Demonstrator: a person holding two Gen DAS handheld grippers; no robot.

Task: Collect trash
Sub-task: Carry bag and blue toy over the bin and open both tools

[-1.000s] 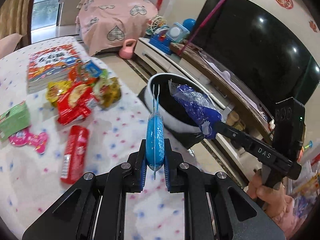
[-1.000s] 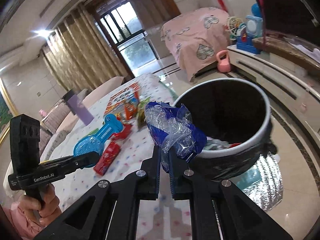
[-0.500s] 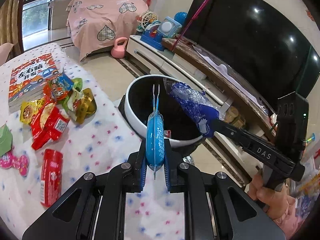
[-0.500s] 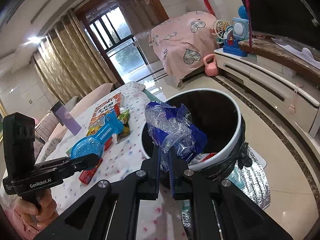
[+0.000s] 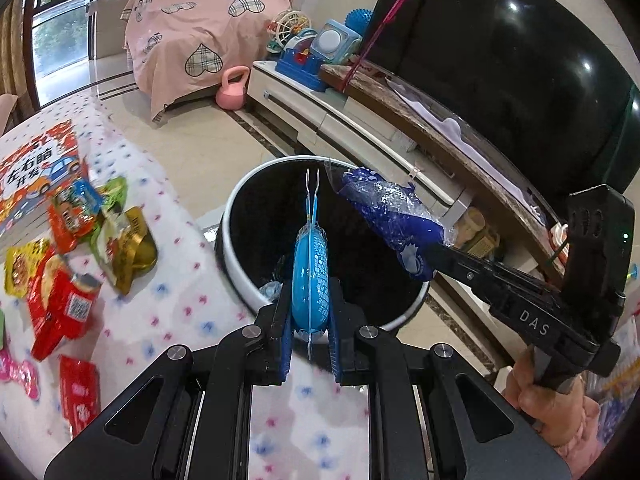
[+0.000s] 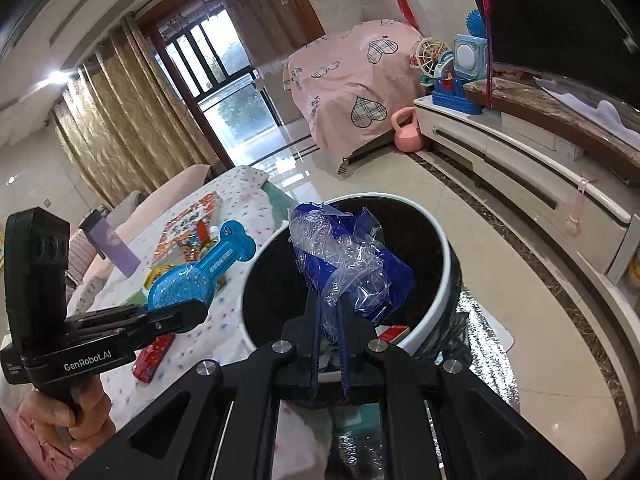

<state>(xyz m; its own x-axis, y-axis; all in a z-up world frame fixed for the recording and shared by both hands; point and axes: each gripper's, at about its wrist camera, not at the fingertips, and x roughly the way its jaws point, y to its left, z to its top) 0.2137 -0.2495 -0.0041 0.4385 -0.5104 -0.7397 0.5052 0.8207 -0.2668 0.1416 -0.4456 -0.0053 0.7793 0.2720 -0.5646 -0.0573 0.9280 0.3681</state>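
A round trash bin [image 5: 240, 284] with a white rim and black inside stands on the floor beside the table; it also shows in the right wrist view [image 6: 450, 256]. My left gripper [image 5: 310, 312] is shut on a blue bone-shaped blister pack [image 5: 310, 272], held edge-on over the bin's near rim; the pack shows flat in the right wrist view [image 6: 200, 272]. My right gripper [image 6: 330, 320] is shut on a crumpled blue plastic wrapper [image 6: 352, 268], held over the bin's mouth; the wrapper also shows in the left wrist view [image 5: 392, 224]. Some trash lies at the bin's bottom.
Several snack packets [image 5: 68, 248] and a red pack [image 5: 80, 392] lie on the dotted tablecloth [image 5: 180, 300] at left, with a picture book [image 5: 36, 168] behind. A TV cabinet [image 5: 360, 120] and television stand to the right. A pink kettlebell [image 5: 232, 92] sits on the floor.
Both grippers have moved forward from over the table to above the bin's mouth, each still holding its item. The bin now sits directly under both items.
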